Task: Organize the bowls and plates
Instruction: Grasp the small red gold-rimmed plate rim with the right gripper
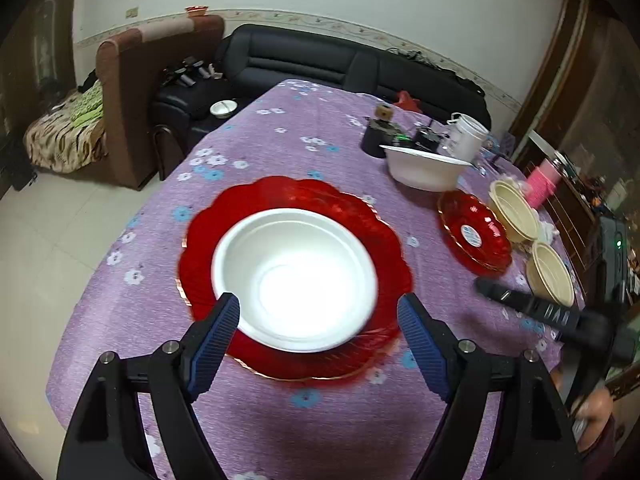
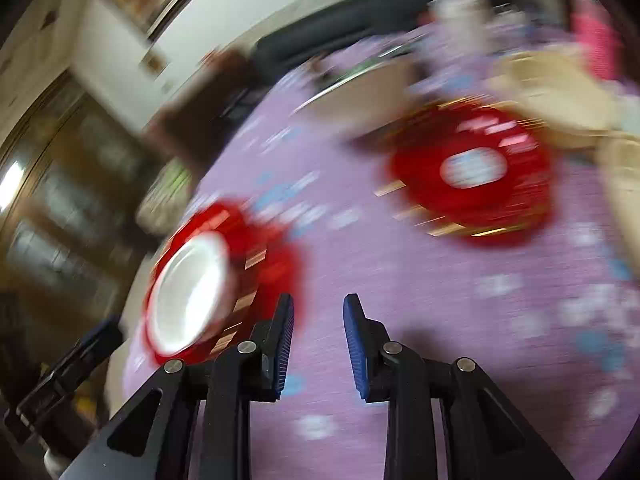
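A white bowl (image 1: 294, 276) sits in a red scalloped plate (image 1: 200, 240) on the purple flowered cloth. My left gripper (image 1: 320, 306) hangs open just above the bowl's near rim, one finger on each side, holding nothing. To the right lie a second red plate (image 1: 452, 216) with a sticker, another white bowl (image 1: 424, 168) and two cream bowls (image 1: 514, 210) (image 1: 550, 272). The right wrist view is blurred. There my right gripper (image 2: 319, 308) stands narrowly open over bare cloth, between the plate with the bowl (image 2: 276, 264) and the second plate (image 2: 528, 184). Its black fingers (image 1: 520, 304) show at the right of the left wrist view.
A white lidded cup (image 1: 466, 136), a pink cup (image 1: 542, 182) and dark small items (image 1: 374, 140) crowd the table's far right. A black sofa (image 1: 320, 60) and a brown armchair (image 1: 128, 100) stand beyond the table. The table's left edge (image 1: 132, 232) drops to tiled floor.
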A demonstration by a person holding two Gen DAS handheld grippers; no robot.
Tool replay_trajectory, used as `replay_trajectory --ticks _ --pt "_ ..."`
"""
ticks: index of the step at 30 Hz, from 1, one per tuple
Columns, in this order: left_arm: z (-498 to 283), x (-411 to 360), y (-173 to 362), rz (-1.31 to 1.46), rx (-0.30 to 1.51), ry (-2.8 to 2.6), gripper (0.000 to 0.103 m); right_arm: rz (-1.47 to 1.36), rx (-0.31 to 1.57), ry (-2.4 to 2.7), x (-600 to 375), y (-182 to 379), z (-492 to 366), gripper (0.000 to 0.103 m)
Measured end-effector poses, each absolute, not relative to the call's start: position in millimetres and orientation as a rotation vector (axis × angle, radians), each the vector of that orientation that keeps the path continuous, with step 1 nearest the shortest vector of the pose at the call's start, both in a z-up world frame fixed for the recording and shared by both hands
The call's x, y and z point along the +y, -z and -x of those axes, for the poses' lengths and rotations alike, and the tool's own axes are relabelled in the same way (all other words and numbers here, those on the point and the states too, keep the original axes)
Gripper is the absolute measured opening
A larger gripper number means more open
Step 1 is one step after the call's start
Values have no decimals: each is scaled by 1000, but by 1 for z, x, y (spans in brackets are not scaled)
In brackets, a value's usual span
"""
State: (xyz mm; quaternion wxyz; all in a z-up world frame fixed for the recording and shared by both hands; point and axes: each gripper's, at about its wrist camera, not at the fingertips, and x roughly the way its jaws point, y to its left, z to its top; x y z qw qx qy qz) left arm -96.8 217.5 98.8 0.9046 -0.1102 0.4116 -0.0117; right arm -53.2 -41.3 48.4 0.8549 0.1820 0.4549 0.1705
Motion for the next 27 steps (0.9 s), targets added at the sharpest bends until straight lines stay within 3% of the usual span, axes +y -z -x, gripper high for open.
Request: replay_trajectory --ticks 5,8,16,17,19,27 --pt "94 194 -96 233 858 78 81 -507 931 -139 -110 -37 49 29" --pt "94 179 -94 220 867 104 81 -563 923 -54 -134 -26 40 34" --pt "100 163 -93 177 882 121 81 -616 915 10 -133 -12 -5 37" --pt "101 163 -93 177 882 120 81 -623 930 7 -130 -10 -11 36" --pt "102 163 -94 176 882 119 81 -626 969 -14 -127 -5 -14 18" --pt "102 150 -94 154 885 150 81 -598 1094 -235 -127 -3 29 16"
